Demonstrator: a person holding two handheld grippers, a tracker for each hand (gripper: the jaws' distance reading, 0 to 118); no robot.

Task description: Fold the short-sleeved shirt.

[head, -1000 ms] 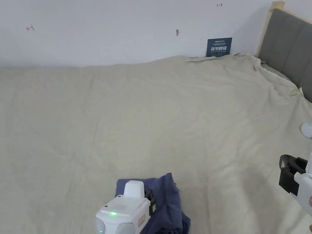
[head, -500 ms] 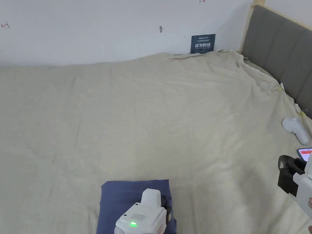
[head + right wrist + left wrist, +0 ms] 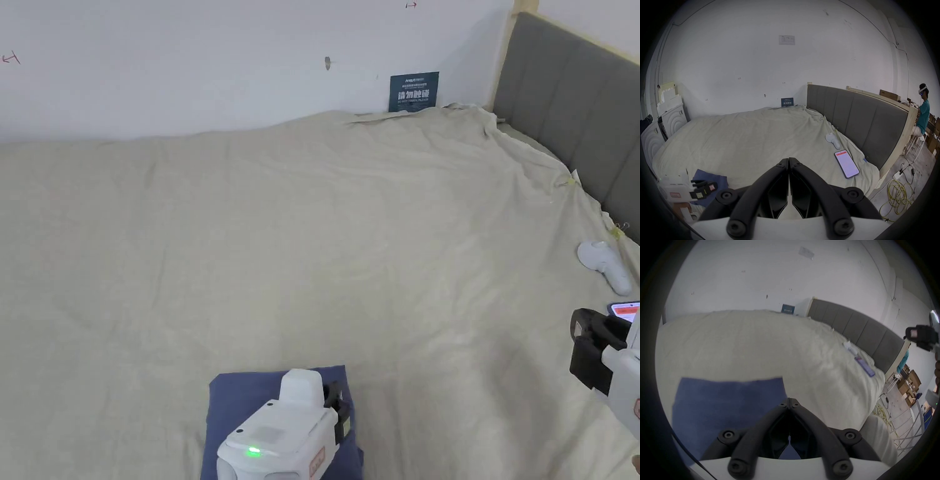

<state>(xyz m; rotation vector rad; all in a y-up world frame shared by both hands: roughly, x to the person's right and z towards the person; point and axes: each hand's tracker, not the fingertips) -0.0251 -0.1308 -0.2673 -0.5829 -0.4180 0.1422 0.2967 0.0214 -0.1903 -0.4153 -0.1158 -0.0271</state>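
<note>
So the blue shirt (image 3: 240, 400) is lying folded into a neat flat rectangle at the near edge of the bed (image 3: 312, 237), on the beige sheet, far edge straight and square. In the left gripper view the shirt (image 3: 724, 402) spreads out just under and ahead of the jaws, a bit blurry.

The left gripper (image 3: 789, 404) has its jaws pressed together tip to tip with nothing between them, hovering right above the shirt's right part; can't tell if it touches the cloth. From the head view the left gripper (image 3: 334, 403) sits over the shirt's near right corner, with a green light on its white body.

The right gripper (image 3: 788, 160) is also closed up tight, empty, held off to the right side of the bed, well away from the shirt. In the head view it's just poking in at the right edge (image 3: 590, 350).

Other stuff: a phone (image 3: 846, 164) with its screen lit lies on the sheet near the gray headboard (image 3: 575, 106), with a white controller (image 3: 605, 265) just beyond it. There's a small dark sign (image 3: 413, 91) leaning on the white wall at the far corner of the bed. In the right gripper view a person (image 3: 923, 113) in a teal top and a headset sits past the headboard, and a yellow cable (image 3: 898, 198) is coiled on the floor.
</note>
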